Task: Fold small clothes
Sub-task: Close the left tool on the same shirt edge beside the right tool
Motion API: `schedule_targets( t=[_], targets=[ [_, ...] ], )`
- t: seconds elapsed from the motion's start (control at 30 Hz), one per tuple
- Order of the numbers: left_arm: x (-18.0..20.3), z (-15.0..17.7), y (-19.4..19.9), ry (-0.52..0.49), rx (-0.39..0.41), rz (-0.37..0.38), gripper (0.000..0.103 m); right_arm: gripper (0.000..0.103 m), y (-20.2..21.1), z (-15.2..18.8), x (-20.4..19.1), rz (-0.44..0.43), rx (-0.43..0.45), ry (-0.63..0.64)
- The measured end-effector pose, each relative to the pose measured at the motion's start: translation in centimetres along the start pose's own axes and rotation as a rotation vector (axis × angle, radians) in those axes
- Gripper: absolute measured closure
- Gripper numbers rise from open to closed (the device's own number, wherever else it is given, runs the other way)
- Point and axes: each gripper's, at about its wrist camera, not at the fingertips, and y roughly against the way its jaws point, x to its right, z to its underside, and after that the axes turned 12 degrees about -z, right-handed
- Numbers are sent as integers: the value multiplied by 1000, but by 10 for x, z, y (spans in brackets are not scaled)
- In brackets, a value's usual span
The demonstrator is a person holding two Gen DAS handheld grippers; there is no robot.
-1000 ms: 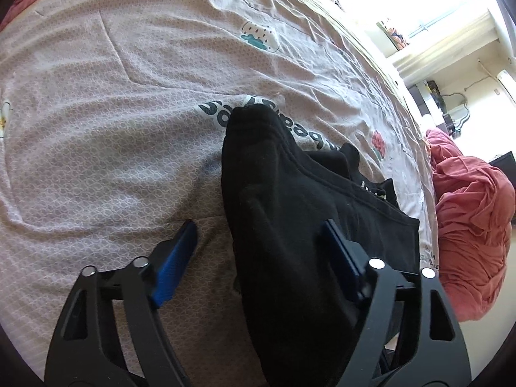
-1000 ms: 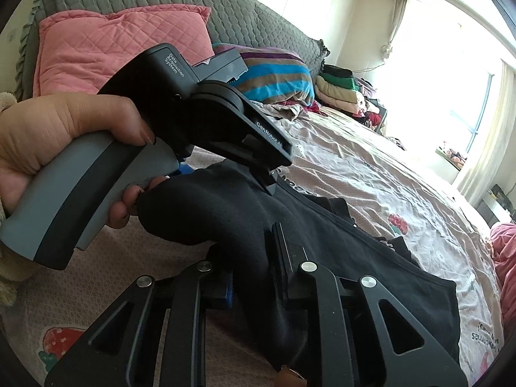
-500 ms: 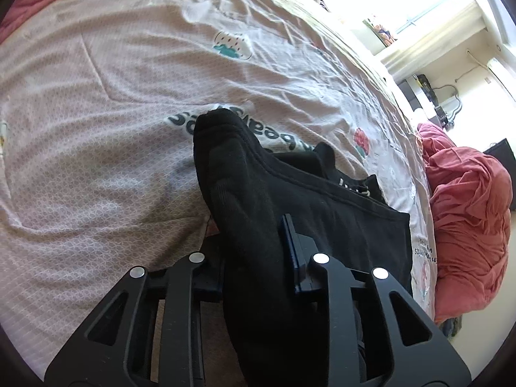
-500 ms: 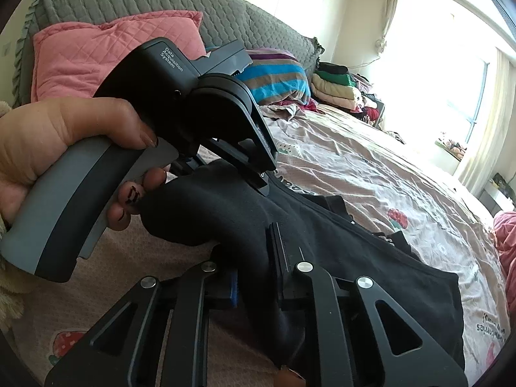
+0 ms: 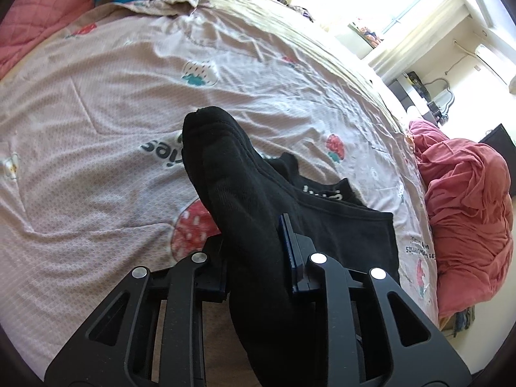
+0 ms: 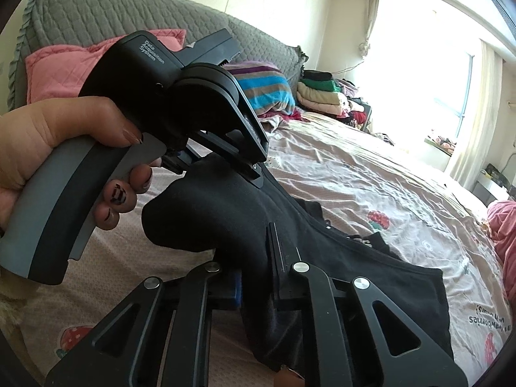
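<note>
A black sock (image 5: 232, 174) is held above the bed, its toe end pointing away from me. My left gripper (image 5: 256, 248) is shut on the black sock near its middle. My right gripper (image 6: 254, 277) is shut on the same black sock (image 6: 206, 216) close by. In the right wrist view the left gripper's body (image 6: 180, 96) and the hand holding it sit just above the sock. A black garment (image 5: 348, 225) lies flat on the bed under and beyond the sock, and it also shows in the right wrist view (image 6: 403, 287).
The bed has a pink sheet (image 5: 96, 129) with strawberry prints. A crumpled red cloth (image 5: 467, 209) lies at the bed's right edge. A pink pillow (image 6: 64, 61), a striped blanket (image 6: 267, 87) and a pile of folded clothes (image 6: 322, 93) are near the grey headboard.
My left gripper closed on the black sock; it was open one second ago. Both grippers have lifted the sock, so more of the bed shows beneath it.
</note>
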Motion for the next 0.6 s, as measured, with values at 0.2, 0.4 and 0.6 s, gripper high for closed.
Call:
schedule_targets(
  t=[0.2, 0.4, 0.6],
  targets=[
    [22, 1, 13, -27, 27, -4, 86, 93, 16, 2, 10, 10, 22, -34],
    [43, 4, 22, -54, 44, -7, 86, 94, 33, 6, 21, 22, 42, -67],
    [64, 7, 28, -78, 52, -7, 86, 94, 45, 8, 31, 30, 55, -104]
  ],
)
